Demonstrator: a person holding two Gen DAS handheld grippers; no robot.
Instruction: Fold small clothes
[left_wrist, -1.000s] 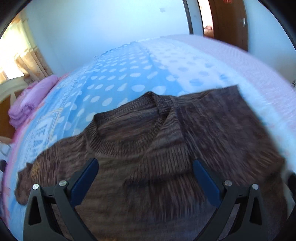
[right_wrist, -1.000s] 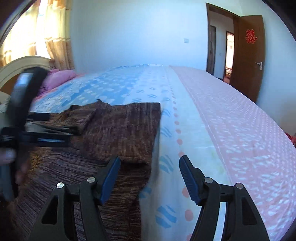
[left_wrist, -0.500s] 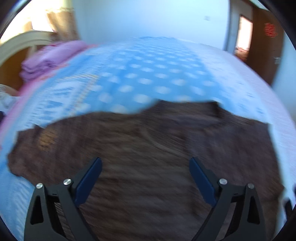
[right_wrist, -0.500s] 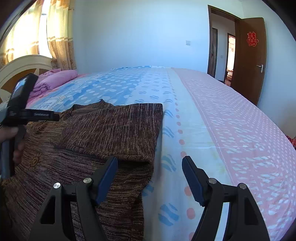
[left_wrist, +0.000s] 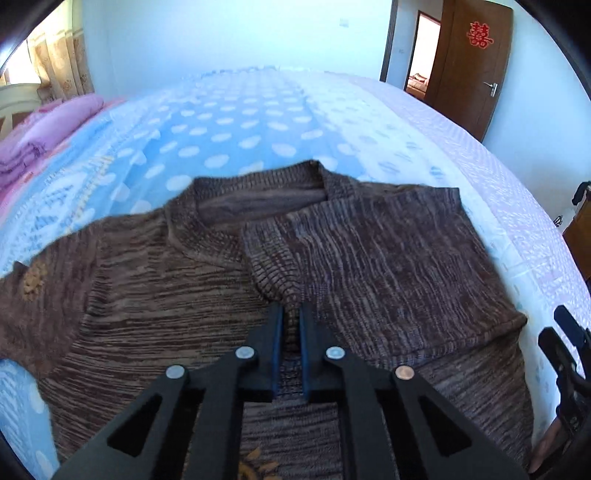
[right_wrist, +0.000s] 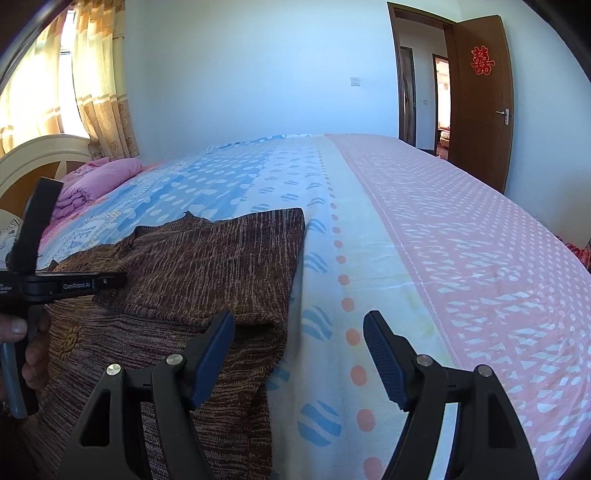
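A brown knit sweater (left_wrist: 166, 288) lies flat on the bed, neck away from me. Its right sleeve (left_wrist: 369, 251) is folded in across the chest, and the cuff ends just ahead of my left gripper (left_wrist: 291, 314). That gripper's jaws are closing, down to a thin slit, and I see no cloth pinched between them. In the right wrist view the sweater (right_wrist: 207, 266) fills the lower left, and the left gripper (right_wrist: 110, 282) hovers over the folded sleeve, held by a hand (right_wrist: 33, 354). My right gripper (right_wrist: 299, 343) is open at the sweater's right edge, holding nothing.
The bed sheet (right_wrist: 443, 258) has blue, white and pink dotted bands. A folded pink blanket (right_wrist: 99, 177) lies by the headboard (right_wrist: 37, 158) at the far left. A brown door (right_wrist: 480, 99) stands open at the far right.
The left gripper swung right over the sweater and its jaws went from wide open to nearly together. The right gripper stayed put and open.
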